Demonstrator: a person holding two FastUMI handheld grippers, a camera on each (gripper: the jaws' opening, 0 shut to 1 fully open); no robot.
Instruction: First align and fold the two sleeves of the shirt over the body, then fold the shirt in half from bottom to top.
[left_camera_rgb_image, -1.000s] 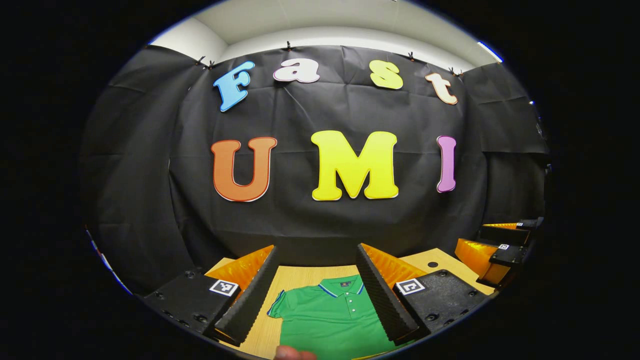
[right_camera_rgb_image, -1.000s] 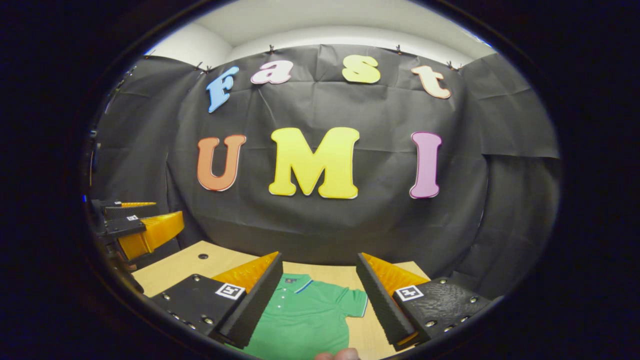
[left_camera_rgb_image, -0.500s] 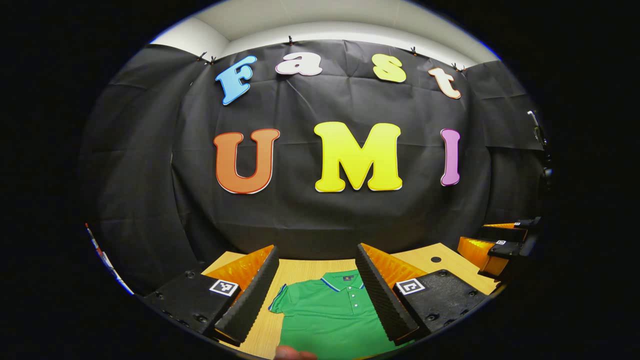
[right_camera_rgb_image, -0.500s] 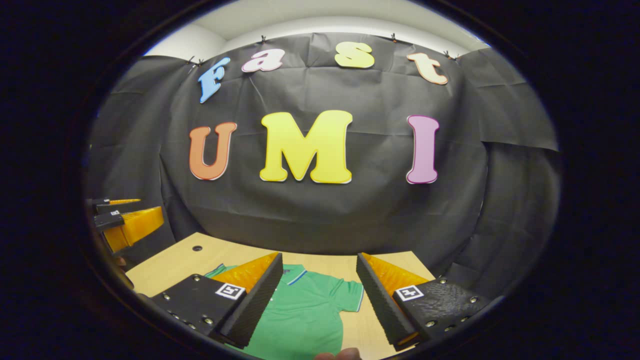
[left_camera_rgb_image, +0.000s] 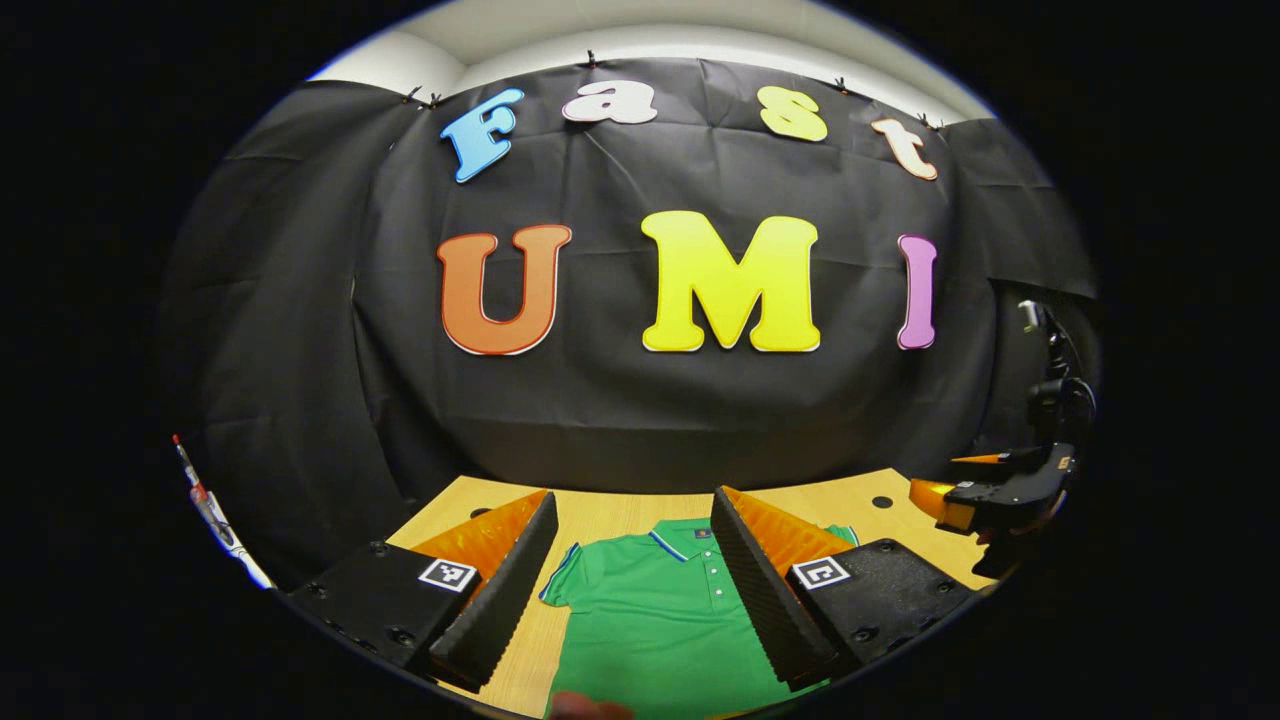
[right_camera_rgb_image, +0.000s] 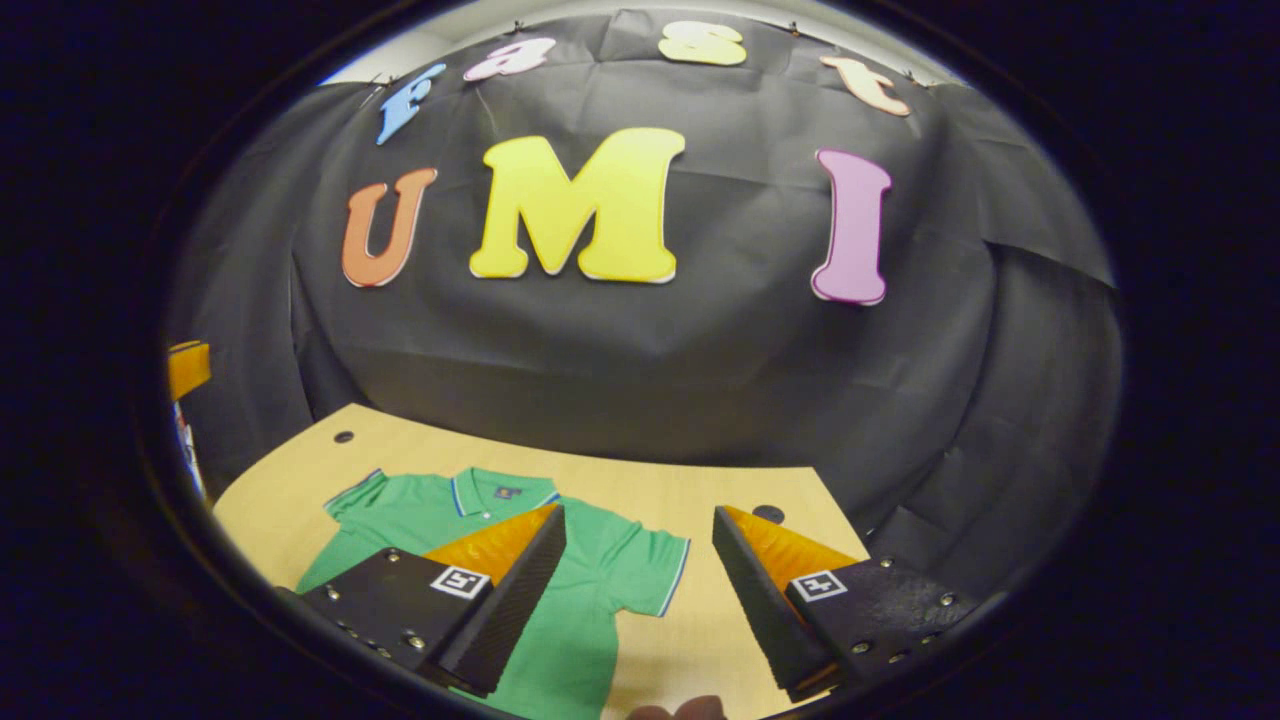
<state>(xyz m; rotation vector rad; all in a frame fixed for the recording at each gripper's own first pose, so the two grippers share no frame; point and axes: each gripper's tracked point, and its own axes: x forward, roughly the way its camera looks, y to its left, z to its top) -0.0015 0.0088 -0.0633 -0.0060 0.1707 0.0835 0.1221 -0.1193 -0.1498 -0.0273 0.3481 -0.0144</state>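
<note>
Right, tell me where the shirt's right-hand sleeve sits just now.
In the right gripper view, the sleeve lies flat on the wooden table, spread out from the green shirt, between the open right gripper fingers.

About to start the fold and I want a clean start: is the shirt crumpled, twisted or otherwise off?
Nothing stands out. The green polo shirt lies flat, front up, on the wooden table, collar toward the wall, both sleeves spread out and unfolded. Both the left gripper and the right gripper are open above it, holding nothing.

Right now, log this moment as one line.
stage: pre-fold | shirt: flat on table, sleeves unfolded | left tool: open, above shirt | right tool: open, over right sleeve
</note>
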